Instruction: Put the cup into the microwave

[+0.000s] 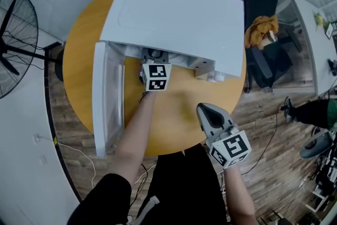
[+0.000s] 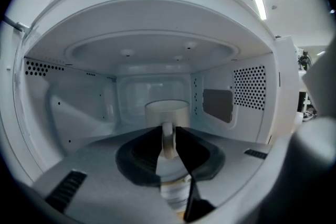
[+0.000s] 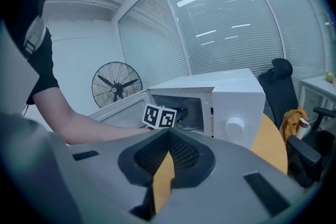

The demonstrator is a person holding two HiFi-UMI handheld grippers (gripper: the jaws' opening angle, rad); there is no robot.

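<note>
A white microwave (image 1: 174,18) stands on a round wooden table (image 1: 179,113), its door (image 1: 105,97) swung open to the left. My left gripper (image 1: 156,74) reaches into the cavity, so its jaws are hidden in the head view. In the left gripper view a pale cup (image 2: 167,111) stands upright inside the cavity. My left gripper (image 2: 168,132) is shut on the cup's handle. My right gripper (image 1: 203,108) hovers over the table in front of the microwave (image 3: 231,102), shut with nothing held (image 3: 169,135).
A standing fan (image 1: 16,39) is left of the table, also seen in the right gripper view (image 3: 115,84). A black chair (image 1: 266,18) with a yellow cloth stands at the right. Perforated walls (image 2: 249,87) close in the cavity. The person's left arm (image 1: 134,134) crosses the table edge.
</note>
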